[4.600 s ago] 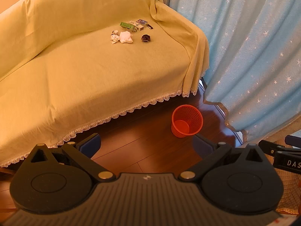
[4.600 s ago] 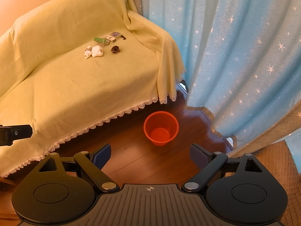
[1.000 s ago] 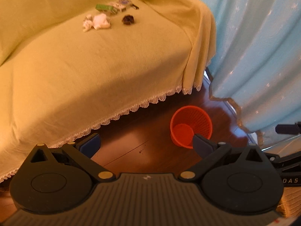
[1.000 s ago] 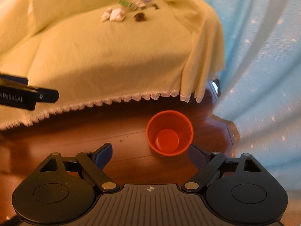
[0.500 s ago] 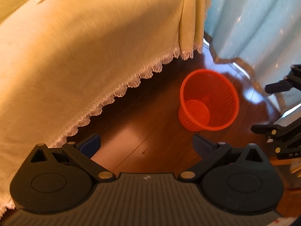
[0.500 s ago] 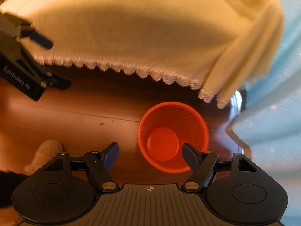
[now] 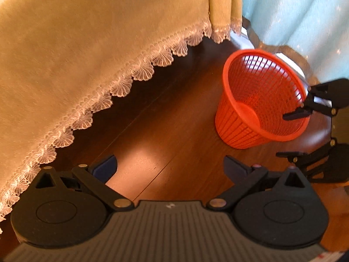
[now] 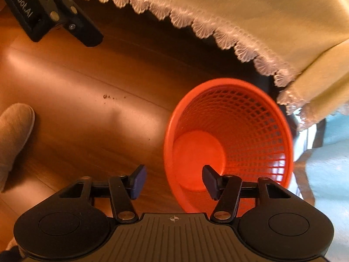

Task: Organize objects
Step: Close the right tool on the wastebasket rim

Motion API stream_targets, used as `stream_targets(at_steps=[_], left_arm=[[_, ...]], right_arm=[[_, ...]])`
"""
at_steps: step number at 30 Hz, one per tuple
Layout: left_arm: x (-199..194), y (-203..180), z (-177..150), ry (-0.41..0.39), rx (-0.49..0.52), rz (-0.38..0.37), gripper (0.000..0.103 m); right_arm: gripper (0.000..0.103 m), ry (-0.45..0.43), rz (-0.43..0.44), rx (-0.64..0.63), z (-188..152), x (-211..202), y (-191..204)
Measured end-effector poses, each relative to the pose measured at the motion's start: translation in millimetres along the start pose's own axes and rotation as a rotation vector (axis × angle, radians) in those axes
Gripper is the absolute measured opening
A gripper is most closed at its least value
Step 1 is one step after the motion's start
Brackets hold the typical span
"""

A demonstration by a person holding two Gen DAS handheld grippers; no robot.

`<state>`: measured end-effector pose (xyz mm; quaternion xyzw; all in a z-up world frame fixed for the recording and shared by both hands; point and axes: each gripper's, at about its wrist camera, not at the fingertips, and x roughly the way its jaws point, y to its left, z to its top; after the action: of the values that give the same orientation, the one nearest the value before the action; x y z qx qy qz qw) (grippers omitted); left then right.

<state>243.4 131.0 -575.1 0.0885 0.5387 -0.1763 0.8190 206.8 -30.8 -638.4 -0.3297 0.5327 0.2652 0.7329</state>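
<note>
While the left gripper [image 7: 170, 166] hangs over the wooden floor [image 7: 152, 135] with its fingers spread wide and nothing between them, the right gripper [image 8: 173, 180] straddles the near rim of the orange basket [image 8: 257, 131]. Its left finger [image 8: 138, 180] sits outside the wall, over the floor, and its right finger [image 8: 210, 180] reaches inside the basket, above the solid bottom. The jaws are still apart and have not closed on the rim; whether either pad touches the plastic cannot be told.

From the left wrist view, the basket [image 7: 242, 126] stands on the floor ahead and to the right, tilted so its mouth faces the camera, and it looks empty. The right gripper [image 7: 292, 134] comes in from the right edge there, one finger inside the mesh wall and the other lower, outside it.

A yellow cover [image 7: 87, 43] with a white lace hem drapes down to the left of the basket and fills most of the upper left; the basket stands just off its corner. Pale blue curtain [image 7: 294, 11] hangs behind the basket, its hem near the floor.

In the right wrist view the left gripper [image 8: 56, 15] shows at the top left, near the lace hem, and a foot in a grey slipper [image 8: 14, 135] rests on the floor at the left edge, well apart from the basket. A few small dark specks [image 8: 106, 96] lie on the boards between them.
</note>
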Motion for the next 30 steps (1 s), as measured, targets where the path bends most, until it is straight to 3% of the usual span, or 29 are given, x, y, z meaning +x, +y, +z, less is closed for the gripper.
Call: stream_targets(at_steps=[5, 16, 30], left_arm=[[22.8, -1.0, -6.3, 0.033, -0.003, -0.021, 0.101], [35.7, 0.5, 4.5, 0.007, 0.011, -0.023, 0.1], [35.9, 7.9, 4.2, 0.012, -0.021, -0.032, 0.099]], right_arm=[[0.046, 0.002, 0.018, -0.019, -2.1, 22.9, -3.7], [0.029, 0.004, 0.023, -0.078, 2.2, 54.1, 1.9], [0.003, 0.032, 0.007, -0.148, 2.6, 57.7, 5.6]])
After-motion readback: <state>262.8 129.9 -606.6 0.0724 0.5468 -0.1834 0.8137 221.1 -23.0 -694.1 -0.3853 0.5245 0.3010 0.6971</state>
